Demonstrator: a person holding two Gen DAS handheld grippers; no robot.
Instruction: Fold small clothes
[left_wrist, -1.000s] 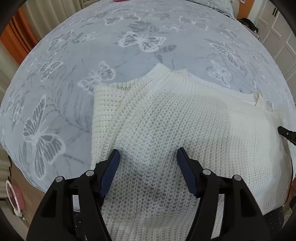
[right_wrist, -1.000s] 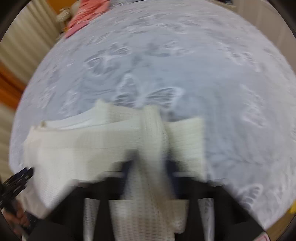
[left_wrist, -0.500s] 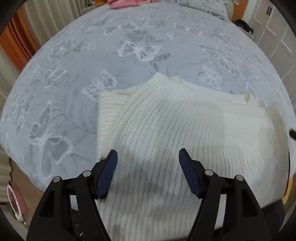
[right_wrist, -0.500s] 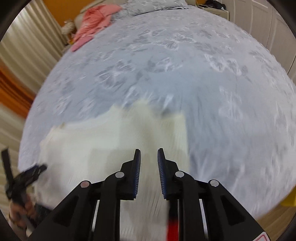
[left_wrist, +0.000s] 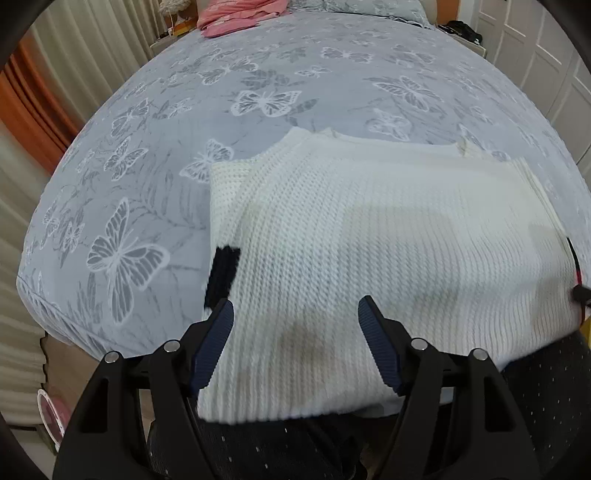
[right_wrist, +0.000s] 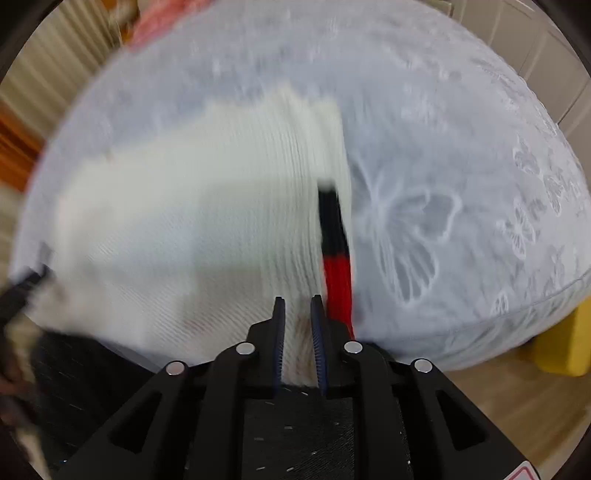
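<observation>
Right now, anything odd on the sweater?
Yes. A greyish patch darkens the white sweater near its front hem, between the open left gripper's fingers; stain or shadow, unclear. A black-and-red strip lies along its right edge.

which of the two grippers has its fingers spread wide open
The left gripper: its blue pads stand far apart over the white knit sweater. The right gripper shows only a narrow gap.

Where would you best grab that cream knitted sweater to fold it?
Judging by its pose, the cream knitted sweater is best pinched along its near hem, coming from the bed's near edge: that hem overhangs, so fingers can slip above and below it.
</observation>
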